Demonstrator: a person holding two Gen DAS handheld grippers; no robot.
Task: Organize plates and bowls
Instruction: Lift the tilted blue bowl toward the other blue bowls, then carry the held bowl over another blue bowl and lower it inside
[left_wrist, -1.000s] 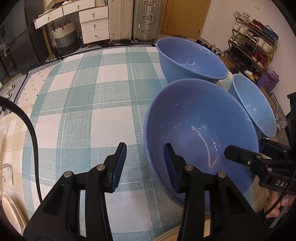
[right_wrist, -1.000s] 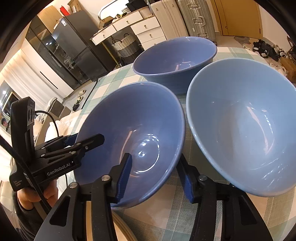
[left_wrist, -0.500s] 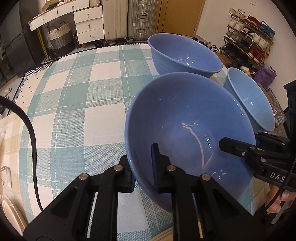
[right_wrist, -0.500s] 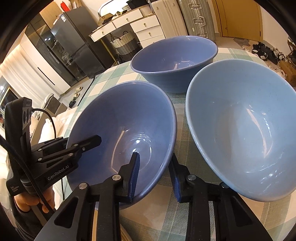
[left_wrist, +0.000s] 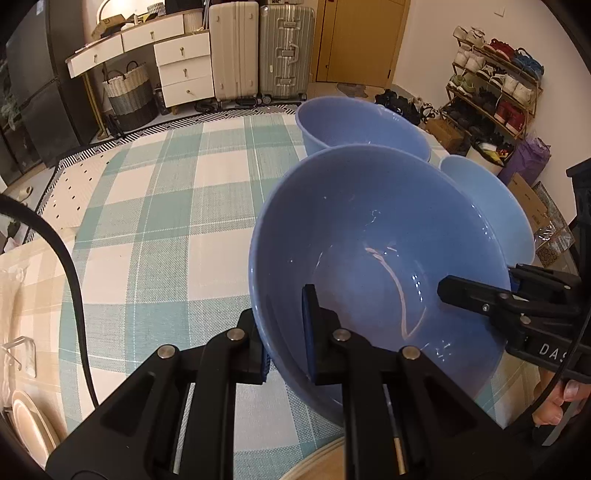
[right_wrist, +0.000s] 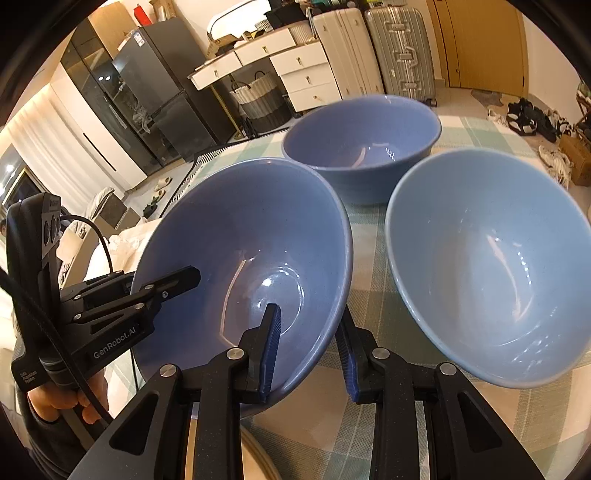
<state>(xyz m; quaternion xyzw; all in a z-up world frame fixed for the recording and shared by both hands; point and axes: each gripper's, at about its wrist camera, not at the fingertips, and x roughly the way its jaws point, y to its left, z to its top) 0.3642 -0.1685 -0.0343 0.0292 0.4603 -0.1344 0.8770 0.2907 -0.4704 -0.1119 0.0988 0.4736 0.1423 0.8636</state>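
The left gripper (left_wrist: 286, 339) is clamped on the near rim of the near bowl (left_wrist: 373, 266), one pad inside the wall and one outside, with no gap showing between pads and wall; the right gripper (right_wrist: 308, 354) grips the same bowl's rim on the opposite side, one finger inside and one outside, its jaws having just closed onto the wall and now pressing on it. In the right wrist view the left gripper (right_wrist: 166, 284) reaches in from the left, held by a hand (right_wrist: 55, 402); in the left wrist view the right gripper (left_wrist: 476, 291) comes in from the right, fingertips of a hand (left_wrist: 557, 402) showing below it.

The near bowl is deep blue and empty, tilted, its left side raised above the checked cloth (left_wrist: 155, 221) of the table; whether its base touches the cloth I cannot tell; a pale plate rim (left_wrist: 317, 461) shows at the bottom edge just below it, and another plate (left_wrist: 29, 424) sits low at the left edge.

Just beside it to the right stands the light bowl (right_wrist: 487, 266), paler blue, upright and empty; whether the two touch is hidden. Behind both, nearer the far table edge, stands the far bowl (right_wrist: 362, 144), deep blue, upright, empty, close to the other two.

Beyond the table: a striped rug (left_wrist: 207, 118); white drawers (left_wrist: 181, 70); a woven basket (left_wrist: 129, 92); two suitcases (left_wrist: 258, 48); a shoe rack (left_wrist: 495, 85) at the right wall; a dark fridge (right_wrist: 147, 96) at the left.
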